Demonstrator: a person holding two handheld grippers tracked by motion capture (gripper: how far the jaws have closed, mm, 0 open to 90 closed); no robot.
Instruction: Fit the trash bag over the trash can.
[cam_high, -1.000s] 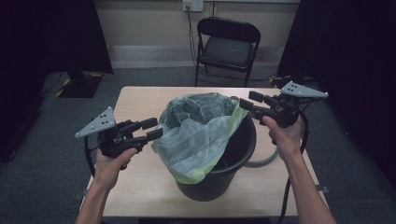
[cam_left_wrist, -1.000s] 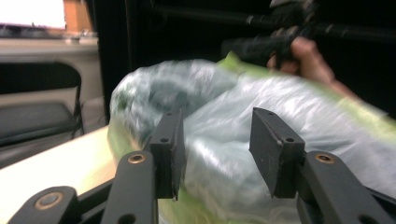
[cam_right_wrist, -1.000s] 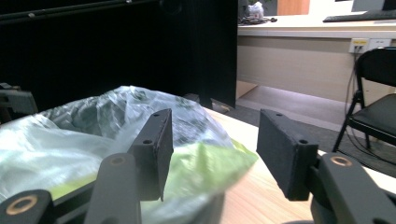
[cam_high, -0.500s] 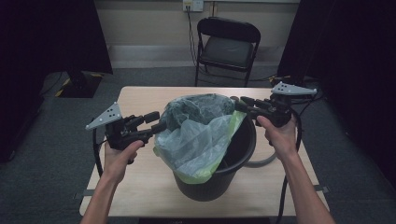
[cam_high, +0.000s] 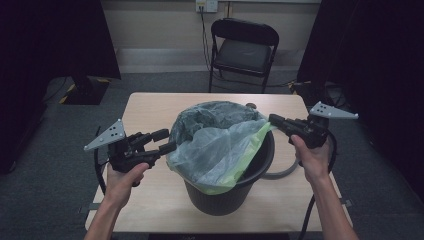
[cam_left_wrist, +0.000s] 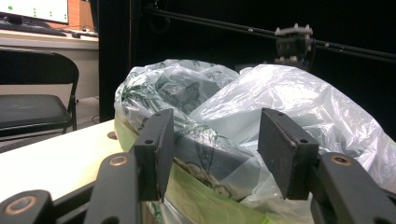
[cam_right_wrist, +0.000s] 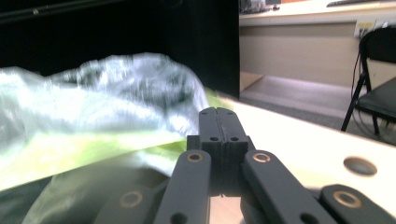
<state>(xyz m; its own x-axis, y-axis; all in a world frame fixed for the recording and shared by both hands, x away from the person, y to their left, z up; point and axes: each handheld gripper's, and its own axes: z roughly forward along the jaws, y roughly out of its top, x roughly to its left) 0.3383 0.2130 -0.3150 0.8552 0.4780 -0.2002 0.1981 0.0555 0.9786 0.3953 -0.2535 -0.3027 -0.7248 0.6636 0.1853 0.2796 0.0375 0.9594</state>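
- A black bucket (cam_high: 227, 192) is seen standing in the middle of the table (cam_high: 150, 107), lined with a pale green bag (cam_high: 220, 145) that's bunched up over the rim and spilling down the near side.
- The bucket's far and left rim is hidden by the crumpled plastic, so what's inside can't be made out.
- The left gripper (cam_high: 167, 141) is held just left of the bag; its jaws are spread wide with nothing pinched, and in the left gripper view the plastic (cam_left_wrist: 243, 116) is framed right between them.
- The right gripper (cam_high: 272, 120) is placed at the bag's right edge. Its jaws are pressed together in the right gripper view (cam_right_wrist: 217, 122); whether a bit of plastic is caught in there can't be told, since the bag is blurred.
- A folding chair (cam_high: 245, 47) is parked beyond the far side of the table.
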